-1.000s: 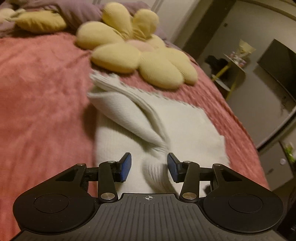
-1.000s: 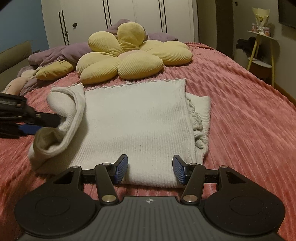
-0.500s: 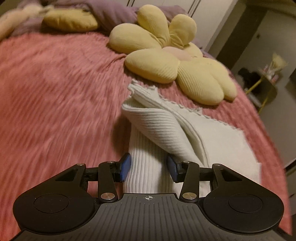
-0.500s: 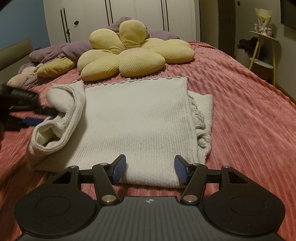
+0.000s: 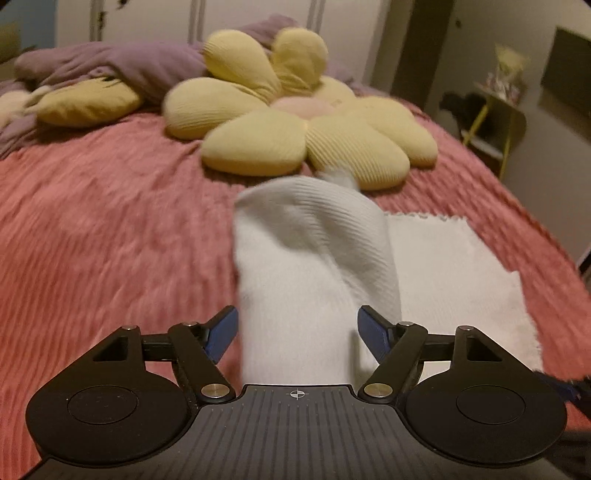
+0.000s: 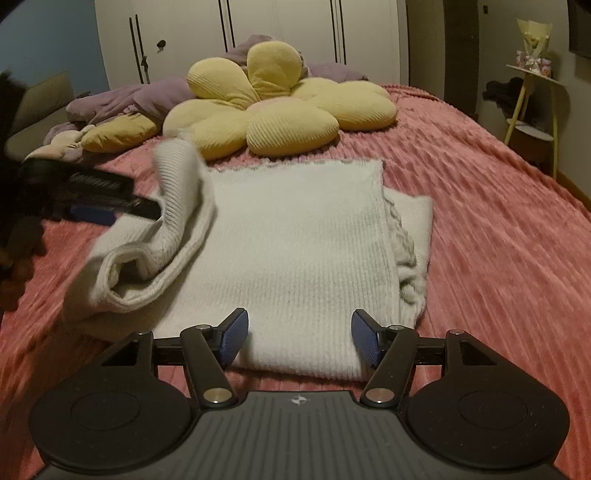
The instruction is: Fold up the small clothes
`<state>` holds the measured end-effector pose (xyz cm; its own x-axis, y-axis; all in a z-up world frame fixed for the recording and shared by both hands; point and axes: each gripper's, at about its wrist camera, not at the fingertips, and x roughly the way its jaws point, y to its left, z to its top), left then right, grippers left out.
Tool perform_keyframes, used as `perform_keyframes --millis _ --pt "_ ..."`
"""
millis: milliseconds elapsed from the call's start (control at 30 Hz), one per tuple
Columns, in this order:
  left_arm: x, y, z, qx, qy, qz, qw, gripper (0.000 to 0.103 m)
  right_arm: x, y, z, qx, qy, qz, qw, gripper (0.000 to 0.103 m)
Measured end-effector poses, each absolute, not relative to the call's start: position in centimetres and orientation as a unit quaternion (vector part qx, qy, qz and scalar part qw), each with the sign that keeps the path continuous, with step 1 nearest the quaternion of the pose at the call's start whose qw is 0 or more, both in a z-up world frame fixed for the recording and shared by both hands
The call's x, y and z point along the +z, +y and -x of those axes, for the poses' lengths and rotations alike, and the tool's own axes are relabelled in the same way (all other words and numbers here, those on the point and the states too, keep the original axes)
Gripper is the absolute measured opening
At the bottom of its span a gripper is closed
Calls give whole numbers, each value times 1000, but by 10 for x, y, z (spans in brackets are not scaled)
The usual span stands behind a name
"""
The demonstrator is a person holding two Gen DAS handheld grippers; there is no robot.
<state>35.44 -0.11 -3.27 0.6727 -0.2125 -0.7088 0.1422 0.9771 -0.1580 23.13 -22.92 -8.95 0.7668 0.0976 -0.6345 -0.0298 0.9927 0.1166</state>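
A cream knitted garment (image 6: 299, 240) lies partly folded on the pink bedspread (image 6: 498, 229). Its left sleeve (image 6: 166, 236) is bunched and raised along the left edge. In the left wrist view the sleeve (image 5: 314, 266) runs between the fingers of my left gripper (image 5: 297, 330), whose jaws stand wide apart around it without pinching. The left gripper also shows in the right wrist view (image 6: 103, 206) beside the sleeve. My right gripper (image 6: 299, 341) is open and empty over the garment's near hem.
A yellow flower-shaped cushion (image 6: 273, 110) lies just behind the garment. A purple blanket (image 6: 122, 99) and a small yellow pillow (image 6: 118, 134) sit at the back left. White wardrobe doors (image 6: 258, 33) stand behind the bed. A yellow side table (image 6: 535, 107) stands at the right.
My left gripper has swung round to face the cushion and opened wider, and the sleeve is lifted higher. My right gripper has moved slightly forward and opened a bit more.
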Motion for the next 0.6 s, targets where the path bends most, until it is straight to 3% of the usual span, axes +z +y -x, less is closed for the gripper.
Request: perform_keyframes --millis 233,600 --pt "-43 14 -305 -94 405 58 908 83 -70 -232 -256 75 327 -98 937 63" --pt "-66 20 -301 -85 435 110 890 83 -92 -212 -338 177 404 -245 864 63"
